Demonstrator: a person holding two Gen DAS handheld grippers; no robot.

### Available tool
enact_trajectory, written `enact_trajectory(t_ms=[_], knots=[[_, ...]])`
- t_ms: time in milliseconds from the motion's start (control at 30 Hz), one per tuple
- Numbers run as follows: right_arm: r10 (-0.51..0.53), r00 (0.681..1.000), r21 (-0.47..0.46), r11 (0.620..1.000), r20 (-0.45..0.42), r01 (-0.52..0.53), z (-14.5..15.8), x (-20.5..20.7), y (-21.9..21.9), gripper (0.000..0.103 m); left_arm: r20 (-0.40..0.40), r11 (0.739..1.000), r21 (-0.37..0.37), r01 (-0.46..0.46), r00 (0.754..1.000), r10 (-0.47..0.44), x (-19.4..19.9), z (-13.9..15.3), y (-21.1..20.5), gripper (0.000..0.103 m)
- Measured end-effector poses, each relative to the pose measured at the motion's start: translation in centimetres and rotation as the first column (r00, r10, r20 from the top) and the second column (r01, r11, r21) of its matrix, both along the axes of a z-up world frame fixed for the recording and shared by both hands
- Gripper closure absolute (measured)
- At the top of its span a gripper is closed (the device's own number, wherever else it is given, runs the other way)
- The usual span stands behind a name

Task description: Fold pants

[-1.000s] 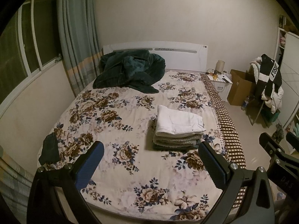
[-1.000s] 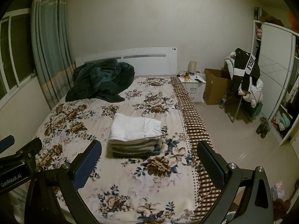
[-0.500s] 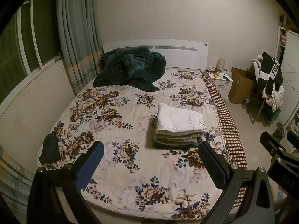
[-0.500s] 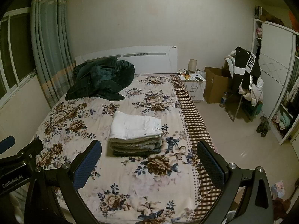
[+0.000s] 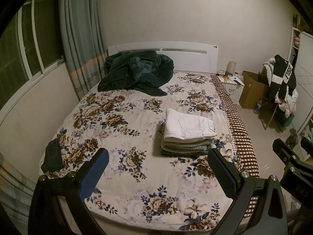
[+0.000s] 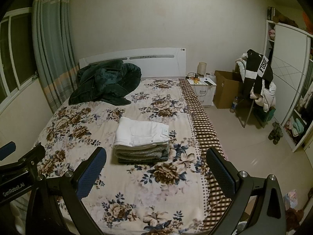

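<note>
Folded white pants (image 5: 188, 125) (image 6: 139, 131) top a neat stack of folded grey and dark garments (image 5: 185, 147) (image 6: 140, 154) on the floral bed (image 5: 125, 133) (image 6: 78, 129), right of its middle. My left gripper (image 5: 158, 168) hangs open above the bed's foot, well short of the stack, with nothing between its fingers. My right gripper (image 6: 156, 166) is open too and empty, held at the same distance. A small dark garment (image 5: 51, 156) lies at the bed's left front edge.
A crumpled dark green blanket (image 5: 137, 74) (image 6: 105, 84) lies by the white headboard. Curtains and a window line the left wall. Right of the bed stand a nightstand (image 6: 201, 90), a cardboard box (image 6: 225, 90), a chair piled with clothes (image 6: 258, 86) and a wardrobe (image 6: 289, 82).
Both grippers have drawn back and risen slightly from the bed, so more of its foot shows. The stack and the jaws are unchanged.
</note>
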State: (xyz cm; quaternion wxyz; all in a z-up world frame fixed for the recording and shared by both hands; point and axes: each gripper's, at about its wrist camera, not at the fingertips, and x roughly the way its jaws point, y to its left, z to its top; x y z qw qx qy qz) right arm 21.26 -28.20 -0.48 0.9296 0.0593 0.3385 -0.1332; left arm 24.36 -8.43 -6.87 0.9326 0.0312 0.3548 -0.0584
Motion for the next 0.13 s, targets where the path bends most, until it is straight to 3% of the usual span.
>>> enact_trajectory(t_ms=[133], knots=[[-0.003, 1.0, 0.002, 1.0, 0.002, 0.003, 0.12, 0.03, 0.02, 0.0, 0.005, 1.0, 0.0, 0.0, 1.0, 0.0, 0.22, 0.03, 0.07, 0.0]])
